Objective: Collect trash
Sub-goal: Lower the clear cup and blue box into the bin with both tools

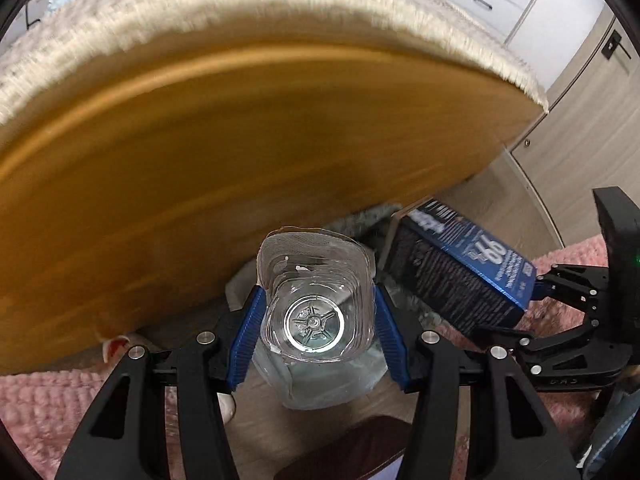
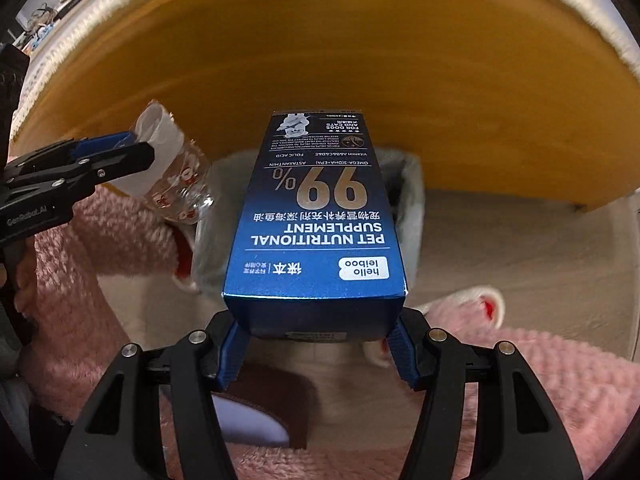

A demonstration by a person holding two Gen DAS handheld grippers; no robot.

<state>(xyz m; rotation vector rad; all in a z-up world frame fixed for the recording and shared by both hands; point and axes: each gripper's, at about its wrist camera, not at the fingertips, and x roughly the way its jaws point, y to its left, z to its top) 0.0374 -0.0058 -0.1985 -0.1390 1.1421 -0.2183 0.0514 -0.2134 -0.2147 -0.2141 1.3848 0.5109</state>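
From the left wrist, the left gripper (image 1: 316, 320) clamps a clear plastic bottle (image 1: 316, 304) base-up over a grey lined bin (image 1: 360, 220) beside the bed's wooden side (image 1: 240, 140), while from the right wrist, the right gripper (image 2: 316, 344) grips a blue supplement box (image 2: 320, 220) aimed at the same bin, ready for dropping.

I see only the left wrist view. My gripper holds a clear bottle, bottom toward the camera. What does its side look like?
Observer: The clear bottle has a white label with small red figures.
Operator: The blue box on my right, what is it?
Observer: The blue box reads "PET NUTRITIONAL SUPPLEMENT", with a large "99%".
Operator: How is it held?
Observer: The right gripper clamps its near end between blue pads; the box points away from the camera.
Operator: What is under it?
Observer: A pale grey fuzzy bin-like opening lies below its far end.
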